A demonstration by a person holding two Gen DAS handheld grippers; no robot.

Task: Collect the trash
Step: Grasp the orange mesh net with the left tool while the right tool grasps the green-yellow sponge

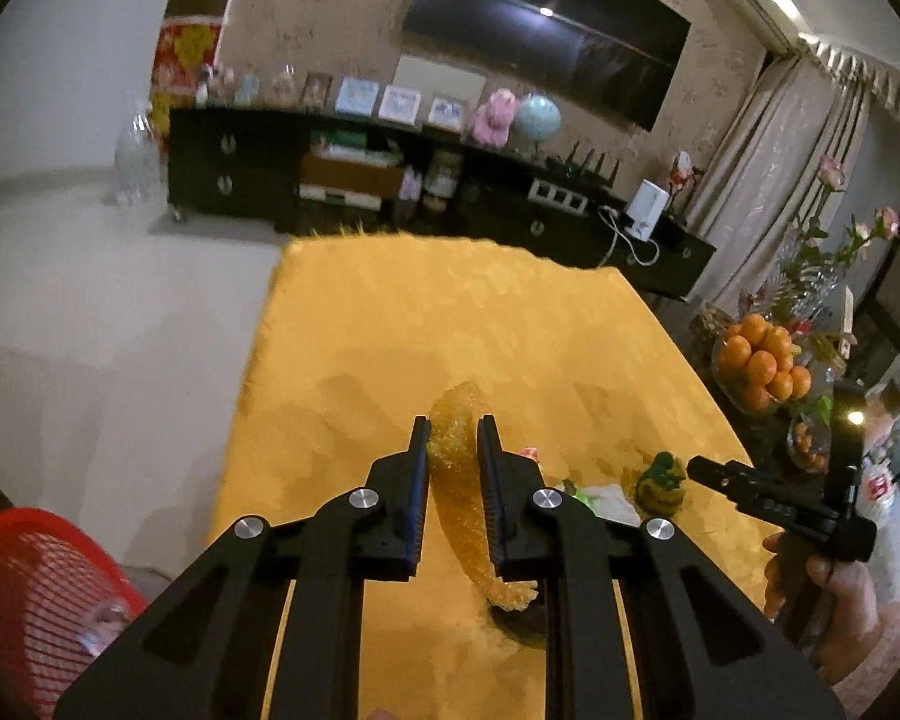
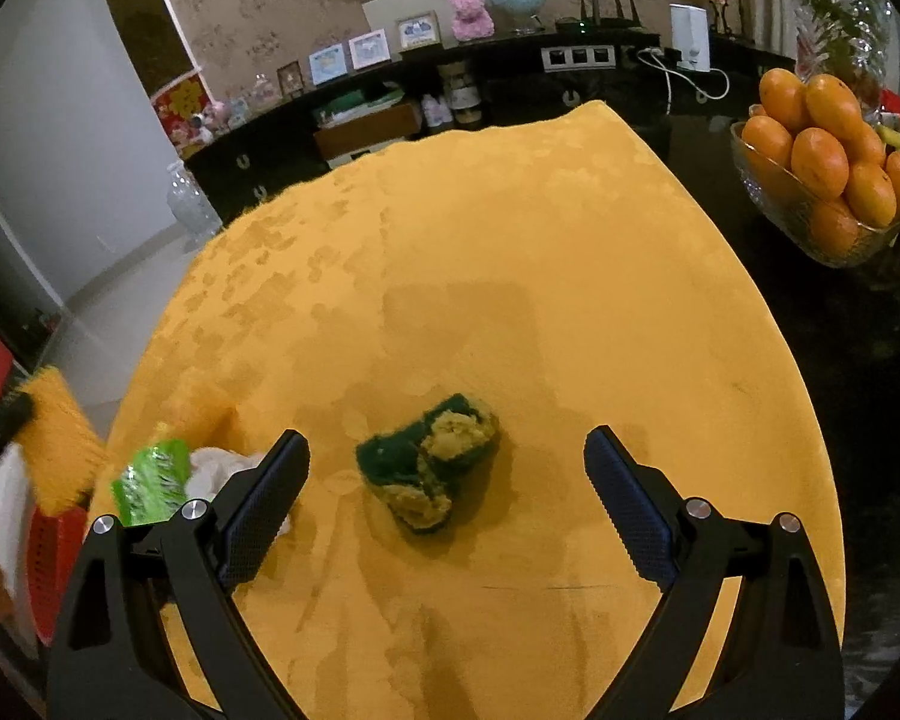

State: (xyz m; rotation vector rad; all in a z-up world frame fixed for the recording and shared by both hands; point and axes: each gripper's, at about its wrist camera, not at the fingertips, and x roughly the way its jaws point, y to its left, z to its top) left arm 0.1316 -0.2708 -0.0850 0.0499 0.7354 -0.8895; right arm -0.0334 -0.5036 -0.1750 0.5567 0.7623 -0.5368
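My left gripper [image 1: 453, 438] is shut on a long, crumpled piece of translucent orange plastic wrap [image 1: 459, 480] and holds it above the yellow tablecloth [image 1: 450, 324]. My right gripper [image 2: 447, 450] is open and empty, its fingers on either side of a crumpled green and yellow sponge [image 2: 432, 462] lying on the cloth [image 2: 510, 240]. The sponge also shows in the left wrist view [image 1: 660, 480], just ahead of the right gripper [image 1: 696, 468]. A green wrapper [image 2: 150, 480] and a white crumpled tissue [image 2: 216, 468] lie at the left of the right gripper.
A red mesh basket [image 1: 36, 594] stands below the table's left side; its edge shows in the right wrist view [image 2: 54, 558]. A glass bowl of oranges [image 2: 828, 162] sits on the dark table at the right. A black cabinet [image 1: 390, 180] runs along the far wall.
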